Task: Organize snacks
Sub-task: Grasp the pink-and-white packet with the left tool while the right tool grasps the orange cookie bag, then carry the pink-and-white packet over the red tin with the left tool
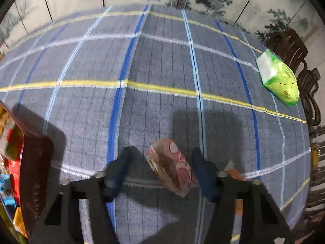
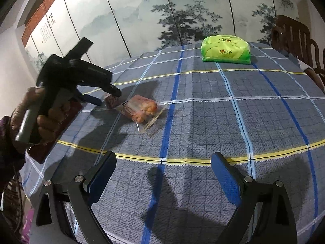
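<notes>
Pads of right gripper [image 2: 162, 174] up close, spread wide, nothing between, hovering over blue-grey checked tablecloth [image 2: 203, 122], well short of the bright green plastic tissue pack [image 2: 225, 48]. Further out, nearer than that pack and off to its left: clear crinkly bag of orange snacks [image 2: 142, 109], lying flat on the cloth. Just past the bag's end, away from the pack: left gripper [image 1: 162, 150] in a hand [image 2: 42, 120], tipped steeply down, straddling a small clear-wrapped pink-and-red snack packet [image 1: 170, 168]. Not clamped: gap showing at one finger, the other right beside the wrapper. Farther still from the pack, dark red tin lettered TOFFEE [image 1: 36, 162], bright wrappers inside. Behind the pack, dark carved wooden chair [image 2: 294, 40] and painted tree screen [image 2: 182, 10].
</notes>
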Tool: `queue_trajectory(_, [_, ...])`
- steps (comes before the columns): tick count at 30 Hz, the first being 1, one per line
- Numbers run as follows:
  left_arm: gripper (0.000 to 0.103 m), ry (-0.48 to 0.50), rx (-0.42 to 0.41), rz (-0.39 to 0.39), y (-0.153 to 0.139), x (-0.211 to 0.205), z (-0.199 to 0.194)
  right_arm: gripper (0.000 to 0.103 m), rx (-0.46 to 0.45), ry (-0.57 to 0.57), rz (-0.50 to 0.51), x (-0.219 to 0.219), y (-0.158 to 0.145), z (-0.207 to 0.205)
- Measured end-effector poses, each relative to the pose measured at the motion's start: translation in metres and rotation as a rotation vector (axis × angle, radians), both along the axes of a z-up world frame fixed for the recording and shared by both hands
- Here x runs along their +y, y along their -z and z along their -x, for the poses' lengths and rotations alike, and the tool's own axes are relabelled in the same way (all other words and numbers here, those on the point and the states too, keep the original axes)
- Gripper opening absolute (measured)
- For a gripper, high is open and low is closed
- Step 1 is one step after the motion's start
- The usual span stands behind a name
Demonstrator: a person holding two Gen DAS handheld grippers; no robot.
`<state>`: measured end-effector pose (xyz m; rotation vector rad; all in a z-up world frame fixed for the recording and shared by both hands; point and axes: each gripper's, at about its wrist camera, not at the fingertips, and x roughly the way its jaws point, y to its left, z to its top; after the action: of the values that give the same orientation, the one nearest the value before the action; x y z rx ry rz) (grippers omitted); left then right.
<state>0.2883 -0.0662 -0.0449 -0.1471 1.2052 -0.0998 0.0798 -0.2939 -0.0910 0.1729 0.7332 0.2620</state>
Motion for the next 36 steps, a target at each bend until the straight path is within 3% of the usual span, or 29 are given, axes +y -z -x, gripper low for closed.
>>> queue_trajectory(2, [0.02, 0.003, -0.014, 0.017, -0.001, 0.003, 0.006, 0.094, -0.001, 0.005, -0.007, -0.002, 0.0, -0.001])
queue_trajectory(5, [0.02, 0.0, 0.023, 0.106, -0.001, 0.012, 0.032, 0.094, 0.006, 0.012, -0.016, -0.005, 0.0, -0.003])
queue_trajectory(9, [0.02, 0.054, -0.02, 0.105, -0.01, 0.012, 0.079, 0.094, 0.019, 0.001, -0.021, -0.005, 0.001, -0.004])
queue_trajectory(12, [0.02, 0.092, -0.031, 0.143, -0.018, 0.017, 0.115, 0.094, 0.052, -0.114, -0.021, 0.003, -0.001, -0.013])
queue_trajectory(14, [0.02, 0.108, -0.033, 0.158, -0.022, 0.02, 0.134, 0.094, 0.037, -0.173, 0.098, 0.016, -0.01, -0.025])
queue_trajectory(18, [0.02, 0.122, -0.036, 0.191, -0.029, 0.026, 0.163, 0.094, -0.021, -0.312, 0.233, 0.036, -0.022, -0.058])
queue_trajectory(21, [0.02, 0.142, -0.046, 0.197, -0.034, 0.028, 0.178, 0.092, 0.006, -0.438, 0.301, 0.055, -0.016, -0.093])
queue_trajectory(26, [0.02, 0.16, -0.062, 0.208, -0.044, 0.031, 0.193, 0.08, 0.07, -0.504, 0.352, 0.075, -0.004, -0.121])
queue_trajectory(28, [0.02, 0.164, -0.076, 0.204, -0.048, 0.033, 0.197, 0.059, 0.087, -0.485, 0.351, 0.078, -0.001, -0.13])
queue_trajectory(29, [0.02, 0.164, -0.085, 0.205, -0.051, 0.035, 0.199, 0.056, 0.094, -0.478, 0.354, 0.079, -0.002, -0.13])
queue_trajectory(31, [0.02, 0.157, -0.092, 0.213, -0.054, 0.039, 0.201, 0.041, 0.113, -0.452, 0.358, 0.085, -0.005, -0.126])
queue_trajectory(34, [0.02, 0.143, -0.101, 0.236, -0.059, 0.048, 0.21, 0.041, 0.117, -0.418, 0.328, 0.094, -0.006, -0.104])
queue_trajectory(36, [0.02, 0.137, -0.109, 0.242, -0.062, 0.055, 0.218, 0.041, 0.101, -0.402, 0.242, 0.094, -0.01, -0.086])
